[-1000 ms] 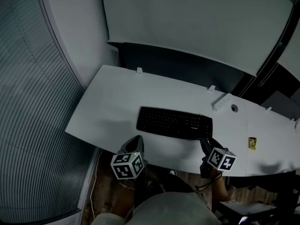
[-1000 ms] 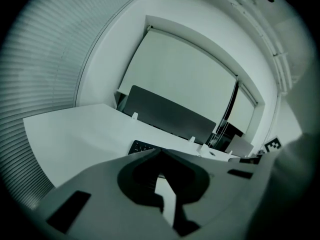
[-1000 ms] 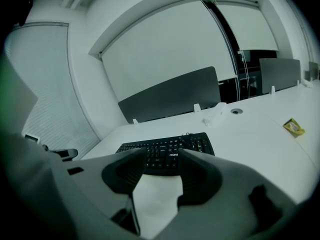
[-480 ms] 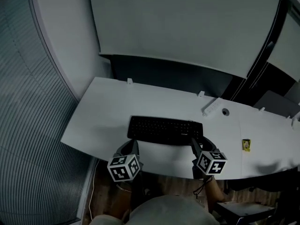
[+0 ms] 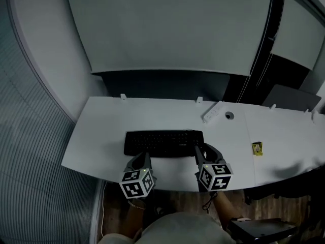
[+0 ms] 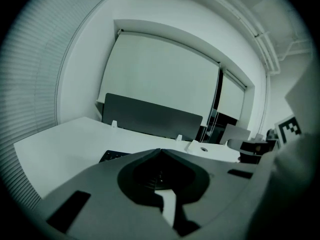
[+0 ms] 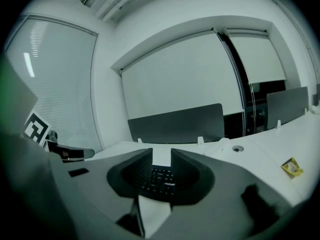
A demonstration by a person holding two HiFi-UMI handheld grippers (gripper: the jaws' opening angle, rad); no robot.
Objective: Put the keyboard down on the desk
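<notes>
The black keyboard (image 5: pixel 163 143) lies flat on the white desk (image 5: pixel 101 131), near its front edge. My left gripper (image 5: pixel 142 159) hovers just in front of the keyboard's left half, and its jaws are shut with nothing in them. In the left gripper view the gripper (image 6: pixel 160 150) shows its tips meeting, with the keyboard (image 6: pixel 114 155) beyond. My right gripper (image 5: pixel 204 150) sits at the keyboard's right front corner. Its jaws are closing. In the right gripper view the gripper (image 7: pixel 161 156) still has a gap, and the keyboard (image 7: pixel 159 180) shows low through it without being pressed by the pads.
A white power strip (image 5: pixel 212 112) and a round cable hole (image 5: pixel 229 116) lie at the back right of the desk. A small yellow item (image 5: pixel 257 148) rests to the right. A dark partition (image 5: pixel 162 83) runs behind. Blinds cover the left wall, and a dark chair (image 5: pixel 259 227) stands at the lower right.
The head view has swung, so the desk now sits further left and lower. The right gripper's jaws have narrowed. Both grippers stay along the keyboard's front edge.
</notes>
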